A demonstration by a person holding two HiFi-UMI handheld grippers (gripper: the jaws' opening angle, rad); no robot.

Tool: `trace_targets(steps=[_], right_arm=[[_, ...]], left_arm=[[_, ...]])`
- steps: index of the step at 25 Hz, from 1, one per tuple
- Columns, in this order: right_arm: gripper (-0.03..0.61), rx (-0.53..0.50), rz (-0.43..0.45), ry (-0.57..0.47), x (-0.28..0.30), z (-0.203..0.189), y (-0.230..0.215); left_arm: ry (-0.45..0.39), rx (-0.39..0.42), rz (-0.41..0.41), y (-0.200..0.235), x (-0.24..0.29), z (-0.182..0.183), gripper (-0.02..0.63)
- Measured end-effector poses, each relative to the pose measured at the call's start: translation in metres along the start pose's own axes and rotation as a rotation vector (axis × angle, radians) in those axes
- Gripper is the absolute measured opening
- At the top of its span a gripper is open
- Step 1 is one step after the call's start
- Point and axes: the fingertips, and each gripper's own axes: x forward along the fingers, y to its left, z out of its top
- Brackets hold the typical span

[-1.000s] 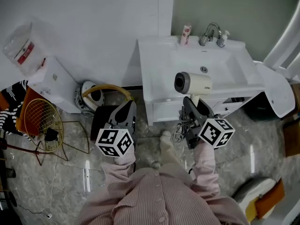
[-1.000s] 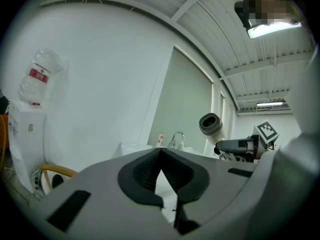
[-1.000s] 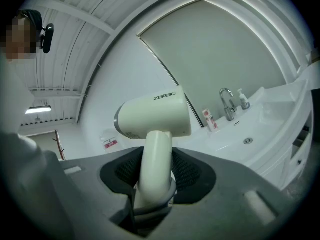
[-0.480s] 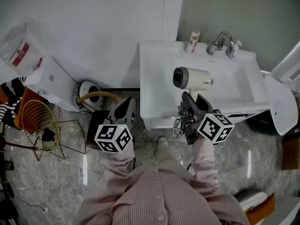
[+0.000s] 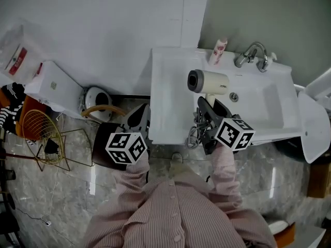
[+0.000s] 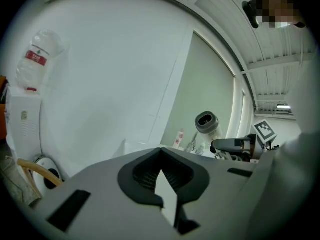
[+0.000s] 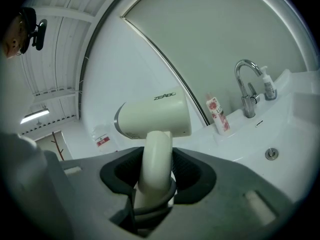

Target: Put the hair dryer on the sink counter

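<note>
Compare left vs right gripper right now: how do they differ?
The right gripper is clamped on the handle of the hair dryer; the left gripper has its jaws together on nothing. The right gripper is over the sink counter; the left gripper is off the counter's left edge, above the floor. Both point toward the wall.

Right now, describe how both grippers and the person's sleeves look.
Both the left gripper and right gripper have dark grey, tapering two-jaw bodies with black ribbed pads inside. Each carries a white cube with black square markers. The sleeves are pink with fine white stripes.
</note>
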Motion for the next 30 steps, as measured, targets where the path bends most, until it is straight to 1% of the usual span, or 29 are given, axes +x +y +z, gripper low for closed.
trace_targets(steps=[7,17,26,30], right_arm=[[0.164,0.015,0.004,0.061,0.038,0.005,-0.033],[0.164,0.034,0.009,0.144,0.086,-0.001,-0.062],[0.164,0.038,-0.029,0.265,0.141,-0.023,-0.090],[0.164,0.041,-0.050,0.325,0.166,-0.037,-0.105]], left_arm=[[0.022,-0.023,0.035,0.012,0.040,-0.003,-0.003],[0.060,-0.065,0.048,0.024,0.082,-0.011,-0.003],[0.148,-0.120,0.050,0.050,0.122,-0.028,-0.003],[0.206,-0.124,0.053,0.062,0.143,-0.041,-0.003]])
